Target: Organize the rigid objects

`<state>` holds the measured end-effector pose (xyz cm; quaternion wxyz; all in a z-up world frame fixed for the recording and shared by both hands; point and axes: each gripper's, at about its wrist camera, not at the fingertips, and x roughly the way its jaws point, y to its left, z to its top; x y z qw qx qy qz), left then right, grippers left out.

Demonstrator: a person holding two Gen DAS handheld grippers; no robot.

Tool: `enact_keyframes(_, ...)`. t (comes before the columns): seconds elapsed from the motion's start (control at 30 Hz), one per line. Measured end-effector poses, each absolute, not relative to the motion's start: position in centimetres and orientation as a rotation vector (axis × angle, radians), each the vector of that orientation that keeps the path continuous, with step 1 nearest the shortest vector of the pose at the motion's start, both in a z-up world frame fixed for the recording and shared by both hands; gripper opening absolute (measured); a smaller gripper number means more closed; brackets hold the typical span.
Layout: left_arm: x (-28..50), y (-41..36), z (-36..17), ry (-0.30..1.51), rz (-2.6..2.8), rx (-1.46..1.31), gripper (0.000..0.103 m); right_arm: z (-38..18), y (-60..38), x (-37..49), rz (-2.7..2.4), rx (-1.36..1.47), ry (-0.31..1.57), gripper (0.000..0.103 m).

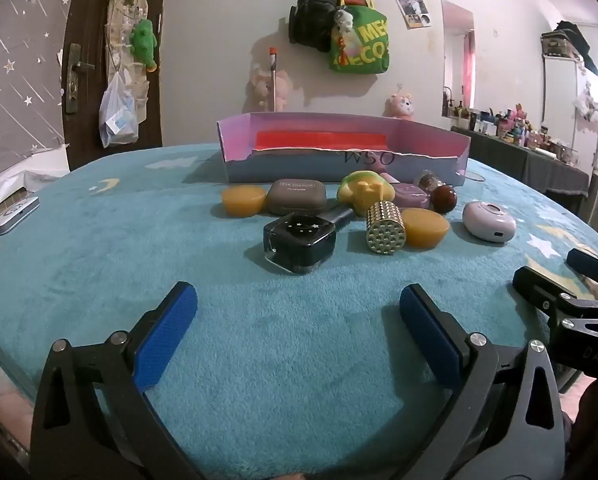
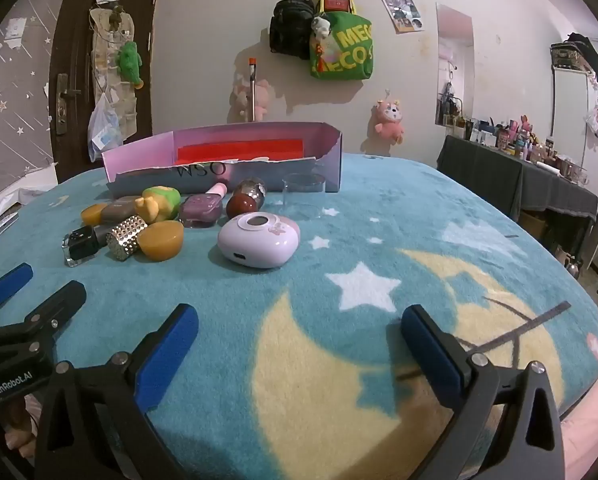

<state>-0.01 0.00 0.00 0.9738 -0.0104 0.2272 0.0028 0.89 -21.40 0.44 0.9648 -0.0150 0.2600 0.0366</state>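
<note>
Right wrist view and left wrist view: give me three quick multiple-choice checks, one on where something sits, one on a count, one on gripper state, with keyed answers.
1. Where is the lilac oval device relative to the cluster of small objects?
A. inside the box
B. at the cluster's right end, on the blanket
C. in the right gripper

2. How many amber rounded pieces lie on the blanket?
A. two
B. four
C. none

3. What state is the left gripper in?
A. shut on the black square bottle
B. shut on nothing
C. open, holding nothing

Answers:
1 B: it rests on the teal blanket, right of the other objects, outside the cardboard box.
2 A: one by the brown case, one beside the studded cylinder.
3 C: its blue fingers stand wide apart over bare blanket.
</note>
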Motion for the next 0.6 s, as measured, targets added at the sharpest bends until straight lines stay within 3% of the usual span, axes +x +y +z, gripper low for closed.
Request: enact_keyframes(0.6,0.01,-0.01,0.00,0.464,0.006,-0.019,0.103,0.43,-21.36,0.92,0.073,-0.032,0.527,0.103)
